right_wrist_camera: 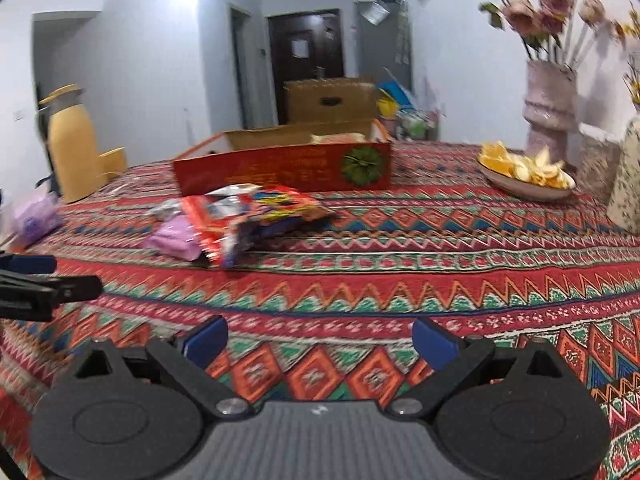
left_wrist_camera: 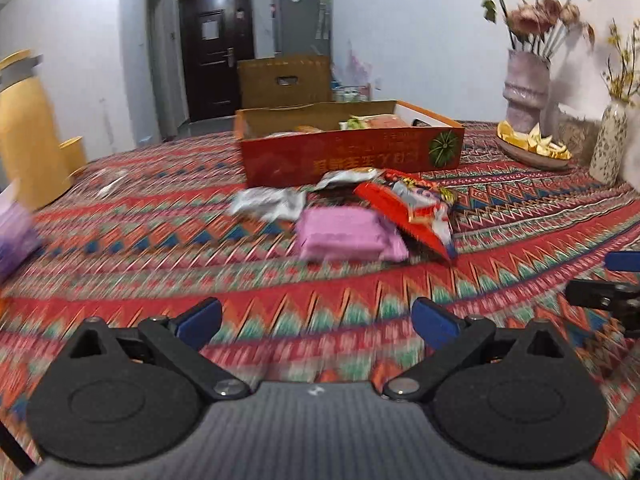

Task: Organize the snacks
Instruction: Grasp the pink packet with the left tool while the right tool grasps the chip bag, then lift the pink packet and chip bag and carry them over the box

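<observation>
A pile of snack packets lies on the patterned tablecloth in front of an open red cardboard box [left_wrist_camera: 352,154] [right_wrist_camera: 280,170] that holds several snacks. The pile has a pink packet [left_wrist_camera: 348,238] [right_wrist_camera: 176,236], a red packet [left_wrist_camera: 404,210] [right_wrist_camera: 212,220], silver packets [left_wrist_camera: 268,202] and a colourful packet [right_wrist_camera: 284,206]. My left gripper [left_wrist_camera: 316,322] is open and empty, short of the pink packet. My right gripper [right_wrist_camera: 320,338] is open and empty, to the right of the pile. Each gripper shows at the edge of the other's view.
A yellow jug [left_wrist_camera: 28,136] [right_wrist_camera: 74,148] and a purple pack [right_wrist_camera: 34,216] sit at the left. A plate of peels [left_wrist_camera: 532,146] [right_wrist_camera: 524,174] and flower vases [left_wrist_camera: 526,88] [right_wrist_camera: 550,110] stand at the right. A brown box [left_wrist_camera: 286,80] stands behind.
</observation>
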Motion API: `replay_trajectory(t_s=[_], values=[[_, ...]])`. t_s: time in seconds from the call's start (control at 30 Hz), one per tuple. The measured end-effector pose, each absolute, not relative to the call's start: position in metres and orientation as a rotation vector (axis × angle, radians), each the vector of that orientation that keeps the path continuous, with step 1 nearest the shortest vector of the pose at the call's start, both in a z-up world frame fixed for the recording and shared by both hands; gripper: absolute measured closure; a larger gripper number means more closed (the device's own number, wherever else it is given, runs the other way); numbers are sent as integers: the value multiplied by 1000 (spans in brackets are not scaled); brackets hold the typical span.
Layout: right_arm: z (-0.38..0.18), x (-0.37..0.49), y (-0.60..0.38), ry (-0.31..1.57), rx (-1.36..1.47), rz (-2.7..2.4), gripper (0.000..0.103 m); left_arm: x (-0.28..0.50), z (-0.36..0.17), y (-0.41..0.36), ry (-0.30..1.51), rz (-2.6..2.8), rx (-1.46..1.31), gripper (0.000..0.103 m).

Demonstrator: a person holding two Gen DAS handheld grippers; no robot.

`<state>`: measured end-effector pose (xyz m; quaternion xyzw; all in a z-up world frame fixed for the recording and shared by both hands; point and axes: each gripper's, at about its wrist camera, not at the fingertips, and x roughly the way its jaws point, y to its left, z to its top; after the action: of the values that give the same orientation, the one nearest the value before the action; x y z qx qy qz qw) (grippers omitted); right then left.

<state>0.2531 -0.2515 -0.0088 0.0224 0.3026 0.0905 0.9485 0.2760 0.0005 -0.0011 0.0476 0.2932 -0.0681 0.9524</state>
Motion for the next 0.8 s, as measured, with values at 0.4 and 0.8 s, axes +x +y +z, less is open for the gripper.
replay_trajectory(t_s=[0.4,0.8], values=[[10,324,-255,640,146,209,4,381,-29,-33,637,-232,130,24],[-12,470,-182,709,129,84,4,349,-27,12,636,-225,-25,32]])
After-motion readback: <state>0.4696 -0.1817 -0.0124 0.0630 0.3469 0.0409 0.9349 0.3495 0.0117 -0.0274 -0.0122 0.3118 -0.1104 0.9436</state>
